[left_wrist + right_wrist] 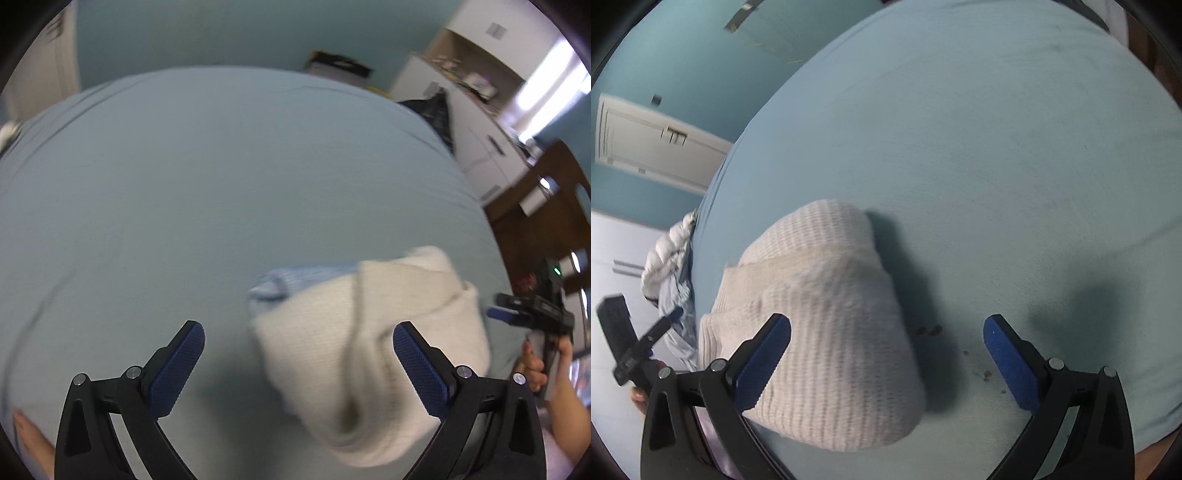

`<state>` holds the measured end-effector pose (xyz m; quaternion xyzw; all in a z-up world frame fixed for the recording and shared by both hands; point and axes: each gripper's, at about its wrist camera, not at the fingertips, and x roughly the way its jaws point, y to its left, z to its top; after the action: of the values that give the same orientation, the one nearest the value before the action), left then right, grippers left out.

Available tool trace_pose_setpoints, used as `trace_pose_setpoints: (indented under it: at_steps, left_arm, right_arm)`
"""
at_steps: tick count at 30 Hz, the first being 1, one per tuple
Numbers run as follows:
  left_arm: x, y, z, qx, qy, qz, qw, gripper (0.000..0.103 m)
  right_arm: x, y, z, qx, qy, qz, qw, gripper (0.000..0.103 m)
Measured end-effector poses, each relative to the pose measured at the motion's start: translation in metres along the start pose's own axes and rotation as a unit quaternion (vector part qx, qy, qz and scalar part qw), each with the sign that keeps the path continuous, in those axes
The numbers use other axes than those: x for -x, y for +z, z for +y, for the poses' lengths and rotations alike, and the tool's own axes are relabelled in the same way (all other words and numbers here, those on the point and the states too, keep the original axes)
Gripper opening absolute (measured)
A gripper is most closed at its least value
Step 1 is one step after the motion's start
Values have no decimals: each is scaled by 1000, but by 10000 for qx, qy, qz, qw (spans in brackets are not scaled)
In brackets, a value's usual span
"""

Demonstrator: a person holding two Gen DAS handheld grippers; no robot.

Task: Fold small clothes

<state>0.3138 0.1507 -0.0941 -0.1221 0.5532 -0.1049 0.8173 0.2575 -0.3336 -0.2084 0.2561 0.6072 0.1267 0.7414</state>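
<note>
Both the left gripper and right gripper have jaws wide apart holding nothing, with the cream waffle-knit folded garment loose on the pale blue bedsheet by each gripper's inner jaw, so honestly a stray nudge could flop it open.

- I see a cream waffle-knit garment lying folded into a thick, rounded bundle on the light blue bed sheet.
- Its ribbed band runs across the bundle, with a smaller folded part above it.
- From my left wrist camera, a pale blue piece of cloth peeks out from under the bundle's far edge; the blur hides its shape.
</note>
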Motion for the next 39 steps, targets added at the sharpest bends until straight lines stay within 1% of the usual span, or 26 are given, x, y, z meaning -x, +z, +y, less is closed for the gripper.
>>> trace_pose_setpoints:
  at_steps: [4,6,7,9,11,13,15,16,18,19,20,23,26,28,30,31,33,34,35,37,38,39]
  left_arm:
    - [-16,-10,30,390,117,416,9983,103]
    - [-28,-15,30,505,224,547,9970,103]
    - [-31,-17,31,540,203,604,9965,103]
    - [-34,-20,30,510,-88,693,9962,103]
    - [-36,-23,27,441,-577,765,9944,103]
    - [-45,-24,25,409,-841,867,9918,103]
    - [-53,-28,29,572,-1200,1016,9859,103]
    - [-60,-31,31,728,-1448,1156,9800,103]
    - [-68,-35,33,888,-1728,1290,9724,103]
    - [-70,-37,33,942,-1852,1326,9691,103]
    - [-74,-38,31,976,-1941,1365,9665,103]
    - [-89,-41,25,1067,-2151,1375,9610,103]
    - [-103,-44,19,1230,-2207,1460,9565,103]
    - [-112,-47,12,1299,-2220,1596,9531,103]
    - [-115,-50,9,1411,-2338,1574,9490,103]
    - [-117,-51,7,1419,-2343,1556,9491,103]
    - [-121,-51,0,1361,-2304,1467,9523,103]
    - [-124,-52,0,1397,-2322,1432,9519,103]
    - [-130,-53,2,1529,-2385,1468,9477,103]
    - [-139,-54,9,1797,-2542,1589,9369,103]
    - [-143,-54,10,1824,-2600,1667,9335,103]
    - [-145,-53,8,1806,-2619,1706,9326,103]
  right_arm:
    - [14,6,-15,-344,219,-2,9992,102]
    - [19,5,-21,-380,287,13,9989,102]
    - [19,5,-16,-369,285,2,9989,102]
    - [18,1,-18,-307,311,-35,9990,102]
    - [23,0,-22,-317,385,19,9988,102]
    - [30,0,-33,-336,610,130,9975,102]
    - [27,-2,-29,-268,812,321,9958,102]
    - [26,-3,-28,-225,815,352,9958,102]
    - [24,-7,-23,-116,775,421,9960,102]
    - [21,-9,-21,-85,834,495,9953,102]
    - [18,-12,-19,-66,1004,623,9930,102]
    - [6,-20,-15,-27,1462,968,9845,102]
    - [-3,-26,-15,113,1592,1261,9791,102]
    - [-4,-30,-17,201,1622,1308,9778,102]
    - [-7,-32,-25,80,1703,1256,9773,102]
    - [-13,-34,-31,-58,1832,1345,9738,102]
    - [-30,-38,-40,-301,2019,1614,9656,102]
    - [-37,-41,-43,-381,2189,1705,9600,102]
    - [-44,-43,-44,-459,2352,1780,9544,102]
    - [-50,-46,-45,-517,2449,1725,9527,102]
    - [-50,-46,-46,-509,2503,1695,9519,102]
    - [-50,-46,-46,-514,2546,1707,9505,102]
